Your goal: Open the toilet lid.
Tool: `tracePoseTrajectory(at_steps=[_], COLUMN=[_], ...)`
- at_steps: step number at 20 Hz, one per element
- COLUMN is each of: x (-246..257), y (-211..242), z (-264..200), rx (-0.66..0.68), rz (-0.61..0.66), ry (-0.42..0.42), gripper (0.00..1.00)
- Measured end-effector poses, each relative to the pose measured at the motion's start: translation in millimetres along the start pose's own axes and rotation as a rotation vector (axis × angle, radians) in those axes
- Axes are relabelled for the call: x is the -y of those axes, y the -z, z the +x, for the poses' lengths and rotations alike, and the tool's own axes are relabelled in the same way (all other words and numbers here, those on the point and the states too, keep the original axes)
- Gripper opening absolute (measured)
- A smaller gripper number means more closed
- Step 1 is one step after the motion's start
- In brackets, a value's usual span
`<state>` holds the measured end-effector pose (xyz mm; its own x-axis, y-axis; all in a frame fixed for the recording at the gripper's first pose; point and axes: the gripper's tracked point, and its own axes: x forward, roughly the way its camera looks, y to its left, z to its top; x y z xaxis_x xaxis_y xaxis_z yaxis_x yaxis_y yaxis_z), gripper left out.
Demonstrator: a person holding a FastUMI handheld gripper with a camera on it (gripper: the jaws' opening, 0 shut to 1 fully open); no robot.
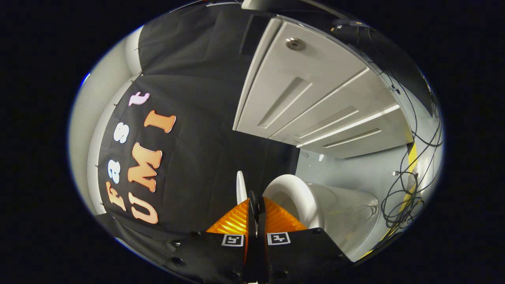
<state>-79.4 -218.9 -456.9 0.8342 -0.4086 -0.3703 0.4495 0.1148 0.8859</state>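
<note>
So the biggest thing here is the black cloth wall [205, 130], which takes up everything ahead of the gripper and off to one side, hanging loose with a few folds. Next to it is a pale panelled door [315, 102] with a round metal lock [295, 43] near one end; its long edge runs right along the cloth with only a thin dark gap between them. Below the door there's a stretch of bare grey floor [355, 173], and that's really the only open room around the toilet.

The whole view is rolled over sideways, so the toilet looks tipped. The toilet bowl [339, 213] sits on that floor, its white seat ring [296, 193] just beyond the fingers. The toilet lid [241, 187] is swung clear of the seat and shows edge-on as a thin white sliver, close to the cloth, with a dark gap between lid and ring.

A tangle of black cables [406, 197] lies on the floor past the bowl, by a yellow strip [412, 157].

The gripper [256, 205] is clenched, 2 fingers pressed together with nothing between them, tips just short of the lid's edge
</note>
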Motion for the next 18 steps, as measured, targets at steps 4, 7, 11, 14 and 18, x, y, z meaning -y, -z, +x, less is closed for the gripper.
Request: tracePoseTrajectory(at_steps=[4,7,11,14,18], x=[-22.2,-49.9,-93.5,-124.0,-156.7], y=[4.4,8.7,20.5,28.6,33.9], z=[-5.1,-9.8,-18.8,-21.4,-19.6], rx=[0.011,0.001,-0.008,0.02,0.052], rz=[-0.012,-0.082,-0.145,-0.251,-0.31], ry=[-0.021,-0.04,-0.078,-0.094,-0.101], gripper=[0.08,0.08,0.08,0.08,0.08])
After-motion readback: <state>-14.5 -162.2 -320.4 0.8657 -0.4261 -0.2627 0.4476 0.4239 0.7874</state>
